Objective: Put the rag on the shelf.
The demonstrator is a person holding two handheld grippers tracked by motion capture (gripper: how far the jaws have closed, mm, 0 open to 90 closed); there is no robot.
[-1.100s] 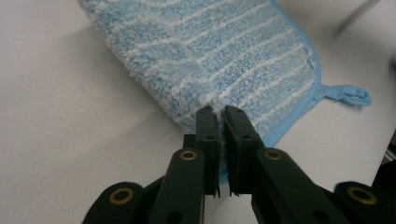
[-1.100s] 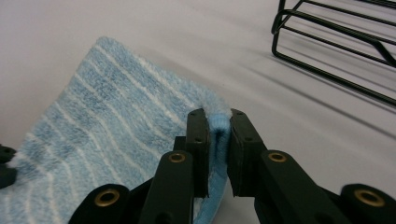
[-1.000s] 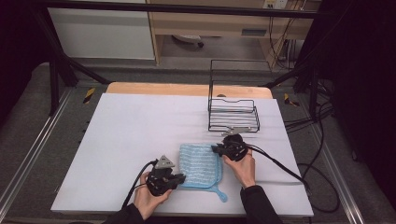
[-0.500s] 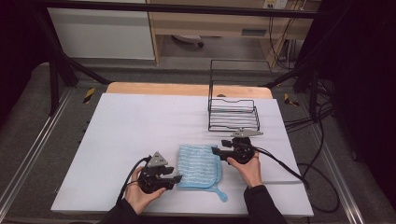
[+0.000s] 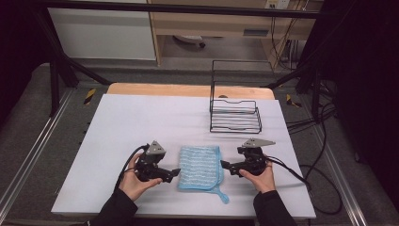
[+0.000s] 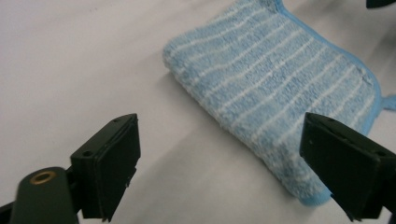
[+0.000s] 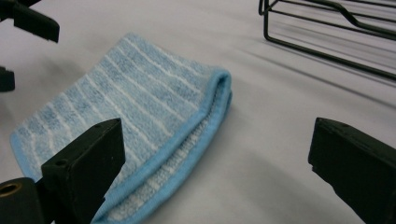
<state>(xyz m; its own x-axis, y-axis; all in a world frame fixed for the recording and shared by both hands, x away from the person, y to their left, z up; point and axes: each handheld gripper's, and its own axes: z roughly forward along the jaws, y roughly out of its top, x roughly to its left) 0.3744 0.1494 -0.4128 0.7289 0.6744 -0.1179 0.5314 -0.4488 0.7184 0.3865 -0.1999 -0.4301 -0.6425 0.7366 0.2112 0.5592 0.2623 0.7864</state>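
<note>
A light blue towel with white stripes lies folded flat on the white table, between my two grippers; a small loop sticks out at its near right corner. My left gripper sits just left of the towel, open, nothing between its jaws. In the left gripper view the towel lies ahead and to the right of that open gripper. My right gripper is just right of the towel, open and empty. The right gripper view shows the towel's folded edge ahead of that gripper.
A black wire rack stands on the table behind the right gripper; its lower wires show at the top of the right gripper view. The white table surface stretches to the left and back. Cables trail off the right edge.
Both grippers have drawn back from the towel, left one leftward and right one rightward, and now stand clear of it. The towel lies flat, folded narrower than before.
</note>
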